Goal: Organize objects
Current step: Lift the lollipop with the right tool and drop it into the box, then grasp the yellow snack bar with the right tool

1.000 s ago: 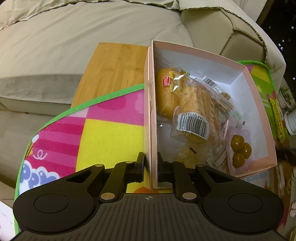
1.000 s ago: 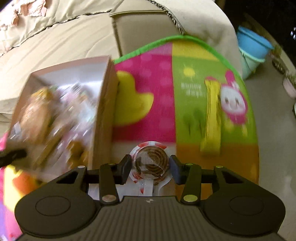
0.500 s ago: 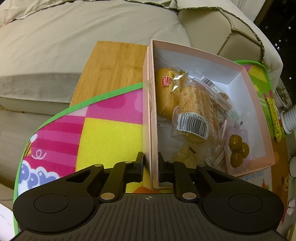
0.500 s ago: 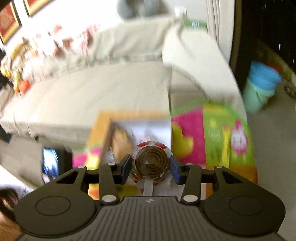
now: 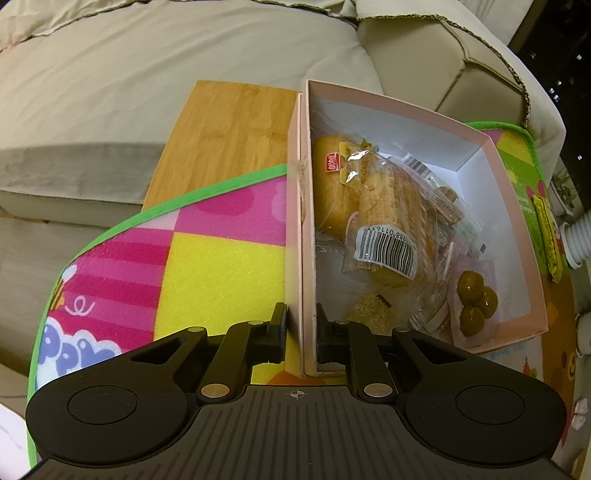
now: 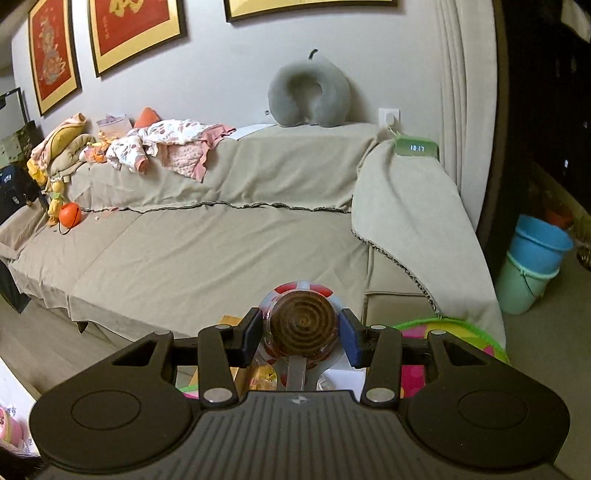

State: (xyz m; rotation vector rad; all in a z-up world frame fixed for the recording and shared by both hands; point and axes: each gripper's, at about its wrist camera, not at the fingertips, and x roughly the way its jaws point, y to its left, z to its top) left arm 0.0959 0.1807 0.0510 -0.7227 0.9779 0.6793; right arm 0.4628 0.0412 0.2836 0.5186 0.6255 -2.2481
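Readable text: a barcode label, a clock display, and part of a word on the play mat.

A white barcode sticker (image 5: 384, 249) on a clear-wrapped snack in the pink box (image 5: 517, 236) shows upside-down digits, of which "988 0116" can be made out, the rest cut off. A small red logo (image 5: 331, 163) on the round bun's wrapper is too small to read. The play mat (image 5: 221, 258) carries purple bubble letters "PPL" (image 5: 75, 356) at its left edge. On the sofa arm, a green digital clock (image 6: 417, 148) reads "18:17". The framed red wall pictures (image 6: 136, 26) bear gold figures that cannot be read.
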